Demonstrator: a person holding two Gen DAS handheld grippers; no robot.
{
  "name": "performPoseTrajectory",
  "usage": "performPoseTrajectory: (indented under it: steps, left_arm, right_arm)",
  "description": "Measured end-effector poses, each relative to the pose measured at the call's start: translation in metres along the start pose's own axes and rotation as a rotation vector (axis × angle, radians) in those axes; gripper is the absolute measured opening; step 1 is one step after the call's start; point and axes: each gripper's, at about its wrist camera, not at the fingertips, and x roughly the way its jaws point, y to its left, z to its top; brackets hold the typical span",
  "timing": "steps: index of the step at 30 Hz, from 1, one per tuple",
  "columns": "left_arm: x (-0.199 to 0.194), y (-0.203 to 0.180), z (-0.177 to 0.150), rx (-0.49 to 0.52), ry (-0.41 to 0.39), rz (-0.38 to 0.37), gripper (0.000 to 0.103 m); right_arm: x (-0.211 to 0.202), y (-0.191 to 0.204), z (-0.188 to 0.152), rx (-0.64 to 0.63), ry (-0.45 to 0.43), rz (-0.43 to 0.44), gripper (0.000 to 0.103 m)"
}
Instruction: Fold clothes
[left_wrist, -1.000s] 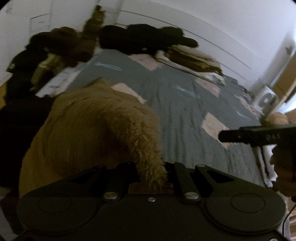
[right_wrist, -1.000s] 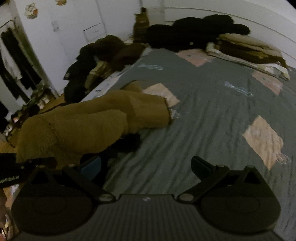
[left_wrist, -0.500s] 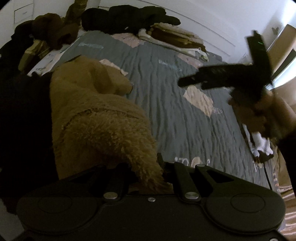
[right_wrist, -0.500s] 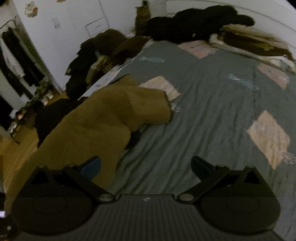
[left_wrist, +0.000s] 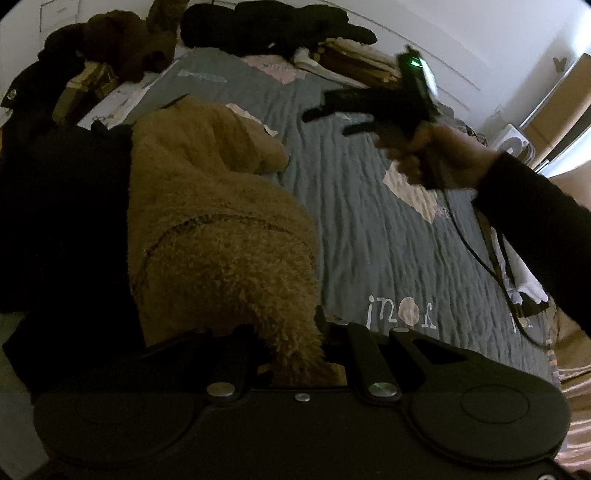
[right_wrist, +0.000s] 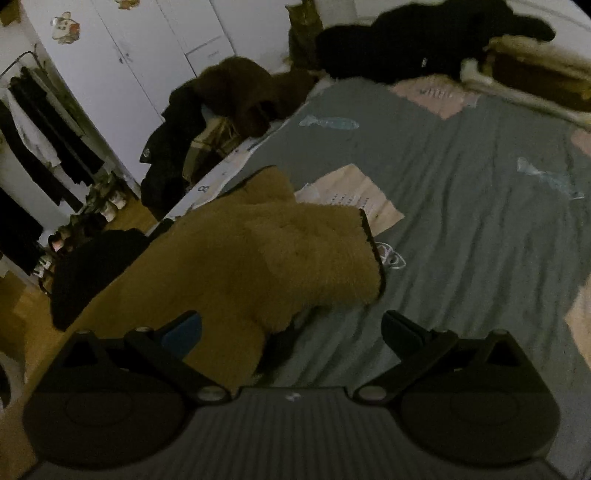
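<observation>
Left wrist view takes in a wide bed under a grey quilted cover with pink patches (left_wrist: 369, 236). Along its left side lies a shaggy tan fleece jacket (left_wrist: 221, 229), its long axis running from the near edge toward the far pile of dark clothes (left_wrist: 273, 26), the free end pointing that way. The left claw (left_wrist: 295, 354) is pressed together, pinching the jacket's near end. The right claw (right_wrist: 291, 328), held in a hand (left_wrist: 439, 155) in a dark sleeve, hangs spread wide over the cover, nothing between its fingers, just beside the jacket.
</observation>
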Motion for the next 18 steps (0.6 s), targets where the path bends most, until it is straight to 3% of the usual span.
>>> performPoseTrajectory:
  steps: [12, 18]
  left_arm:
    - [0.008, 0.021, 0.007, -0.047, 0.046, -0.02, 0.01]
    - [0.011, 0.033, 0.009, -0.071, 0.053, -0.015, 0.01]
  right_arm:
    - [0.09, 0.043, 0.044, -0.291, 0.082, 0.153, 0.103]
    - [0.13, 0.053, 0.048, -0.372, 0.165, 0.151, 0.101]
